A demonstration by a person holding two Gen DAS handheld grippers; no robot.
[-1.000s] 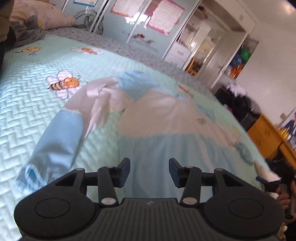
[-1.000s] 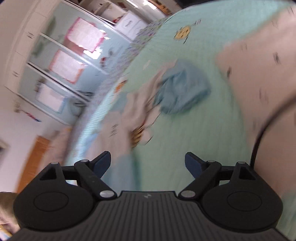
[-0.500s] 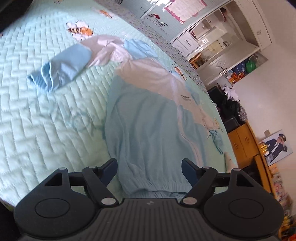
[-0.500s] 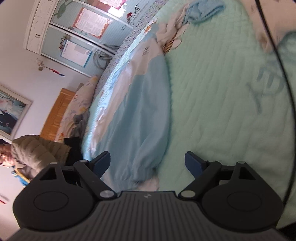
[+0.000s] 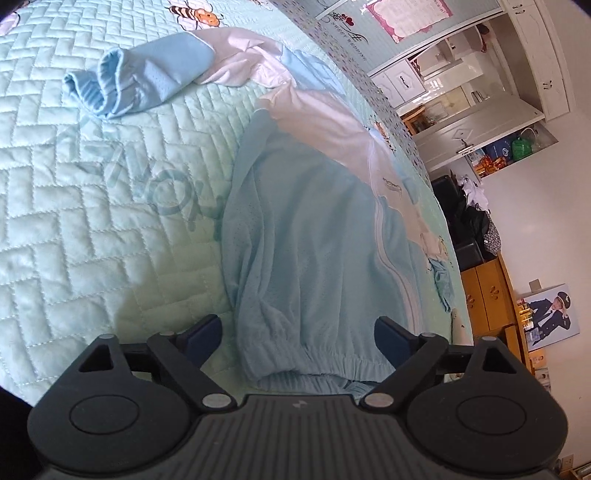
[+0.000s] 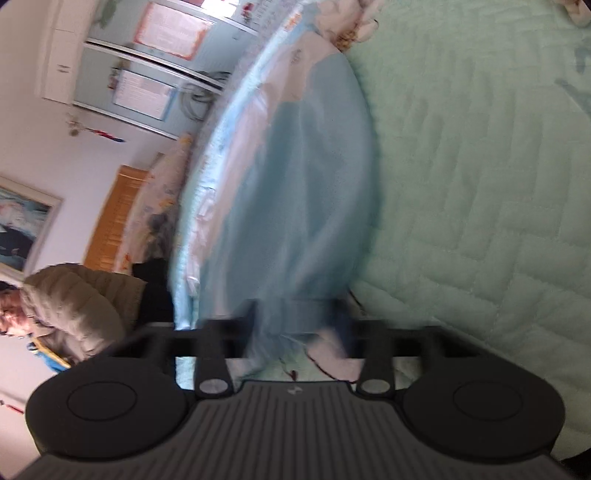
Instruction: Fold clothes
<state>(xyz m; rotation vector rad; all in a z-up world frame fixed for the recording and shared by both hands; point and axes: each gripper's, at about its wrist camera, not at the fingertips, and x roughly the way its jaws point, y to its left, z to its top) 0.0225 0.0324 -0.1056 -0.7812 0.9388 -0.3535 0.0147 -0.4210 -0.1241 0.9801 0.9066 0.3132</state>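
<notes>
Grippers at the hem of a blue and white jacket

Jacket (image 5: 314, 236) lies spread on the pale green quilted bedspread (image 5: 92, 206), hem nearest the left wrist camera, collar end farthest; its lower part is light blue, its upper part white, and a zip runs up the front. One sleeve (image 5: 144, 81) stretches off to the upper left in that view, white near the shoulder and blue toward its ribbed cuff, resting flat on the quilt apart from the body of the garment; a bee print (image 5: 195, 14) shows on the bedspread just beyond it.

The left gripper (image 5: 299, 332) hangs low over the elastic hem, its jaws wide and opening; the gathered hem lies between the two blue fingertips (image 5: 205, 330), but neither pad presses on the cloth, so it holds nothing.

The right wrist view is smeared by motion; the right gripper (image 6: 295, 321) sits at the jacket's (image 6: 295, 184) bottom edge with its jaws closing, blue cloth bunched between the fingers; the blur hides whether the pads have yet pinched the fabric, so I cannot tell if it has a hold. To the right of the garment in this view the bedspread (image 6: 480, 184) runs on bare.

Around the bed: a wardrobe (image 5: 424, 55) with pink-framed posters on its doors, a yellow wooden cabinet (image 5: 487, 291), and a framed picture (image 5: 550, 317) leaning by the wall; in the right view a person in a padded beige jacket (image 6: 70, 299) is at the far left edge, near a wooden headboard (image 6: 118, 218).
</notes>
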